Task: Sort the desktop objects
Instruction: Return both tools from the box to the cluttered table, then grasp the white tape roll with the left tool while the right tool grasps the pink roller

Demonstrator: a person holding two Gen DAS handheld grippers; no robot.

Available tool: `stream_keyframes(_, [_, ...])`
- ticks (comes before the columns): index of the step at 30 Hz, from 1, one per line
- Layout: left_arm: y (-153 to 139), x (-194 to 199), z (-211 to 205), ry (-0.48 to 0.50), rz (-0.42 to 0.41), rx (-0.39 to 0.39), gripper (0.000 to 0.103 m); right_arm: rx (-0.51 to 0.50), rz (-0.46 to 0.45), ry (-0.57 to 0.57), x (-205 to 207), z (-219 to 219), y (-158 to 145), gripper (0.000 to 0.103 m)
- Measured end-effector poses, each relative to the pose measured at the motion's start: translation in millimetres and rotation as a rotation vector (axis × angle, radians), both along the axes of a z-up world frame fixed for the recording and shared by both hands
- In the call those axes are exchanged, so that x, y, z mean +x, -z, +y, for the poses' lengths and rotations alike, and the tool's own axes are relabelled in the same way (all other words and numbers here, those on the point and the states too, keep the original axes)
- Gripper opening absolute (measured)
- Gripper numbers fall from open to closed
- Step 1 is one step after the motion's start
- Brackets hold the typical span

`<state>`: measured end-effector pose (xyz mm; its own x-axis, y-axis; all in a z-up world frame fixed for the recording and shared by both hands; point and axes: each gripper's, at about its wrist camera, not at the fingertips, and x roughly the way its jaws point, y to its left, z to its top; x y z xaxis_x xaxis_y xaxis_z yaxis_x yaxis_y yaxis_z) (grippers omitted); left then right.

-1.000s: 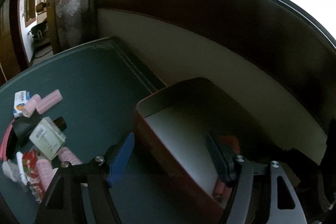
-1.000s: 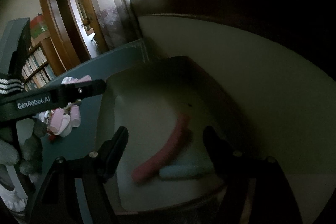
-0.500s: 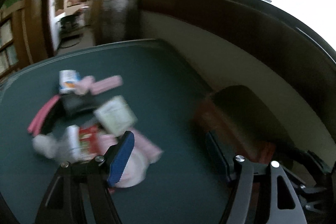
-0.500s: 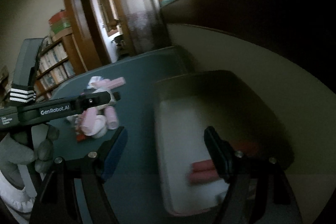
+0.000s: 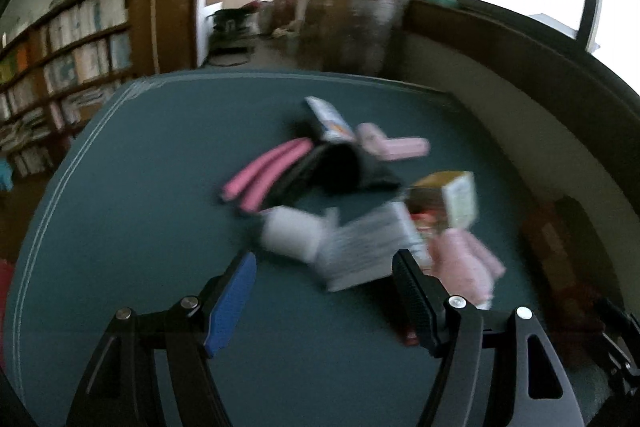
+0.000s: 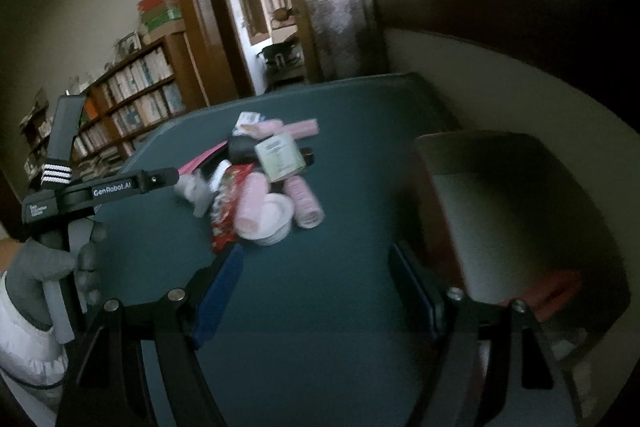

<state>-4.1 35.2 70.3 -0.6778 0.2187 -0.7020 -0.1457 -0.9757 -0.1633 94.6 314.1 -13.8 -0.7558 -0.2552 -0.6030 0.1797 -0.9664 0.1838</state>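
With the left gripper (image 5: 322,291) and right gripper (image 6: 314,287) both hanging wide open and empty, I'm thinking it's heading for the pile (image 6: 264,183) mid-bench (image 6: 320,307), so single out one edge item, then drop it in the box (image 6: 500,211).

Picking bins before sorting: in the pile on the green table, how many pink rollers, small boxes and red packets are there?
pink rollers: 4
small boxes: 2
red packet: 1
Total: 7, though the pile is blurred, so anything buried underneath is not counted.
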Motion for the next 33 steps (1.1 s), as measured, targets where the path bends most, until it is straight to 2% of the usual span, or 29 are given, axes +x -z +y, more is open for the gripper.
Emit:
stream_keyframes(5, [16.7,-14.4,-19.6,-0.025,-0.03,-0.026,0.072,0.012,-0.024,-0.039,-4.4,-25.3,6.9,0.079])
stream_keyframes(12, [31.8,-35.7,-9.0,0.038,-0.044,-0.094,0.072,0.02,-0.049,-0.066,-10.1,-40.0,12.1,0.079])
stream_keyframes(21, [49.2,-63.7,-1.6,0.031,-0.064,-0.099,0.072,0.023,-0.08,-0.065,-18.3,-43.2,18.8,0.079])
stream_keyframes(24, [53.2,-69.2,-1.9,0.039,-0.063,-0.072,0.072,0.028,-0.089,-0.068,-22.2,-44.5,20.8,0.079])
stream_keyframes(25, [53.8,-70.1,-2.4,0.042,-0.061,-0.066,0.07,0.029,-0.092,-0.068,-23.6,-45.1,21.6,0.079])
stream_keyframes(28, [56.2,-71.1,-5.3,0.086,-0.06,-0.003,0.045,0.032,-0.103,-0.07,-28.3,-46.8,24.7,0.079])
stream_keyframes(33, [56.2,-67.8,-6.1,0.102,-0.053,0.005,0.044,0.04,-0.116,-0.079,-35.6,-52.6,28.3,0.079])
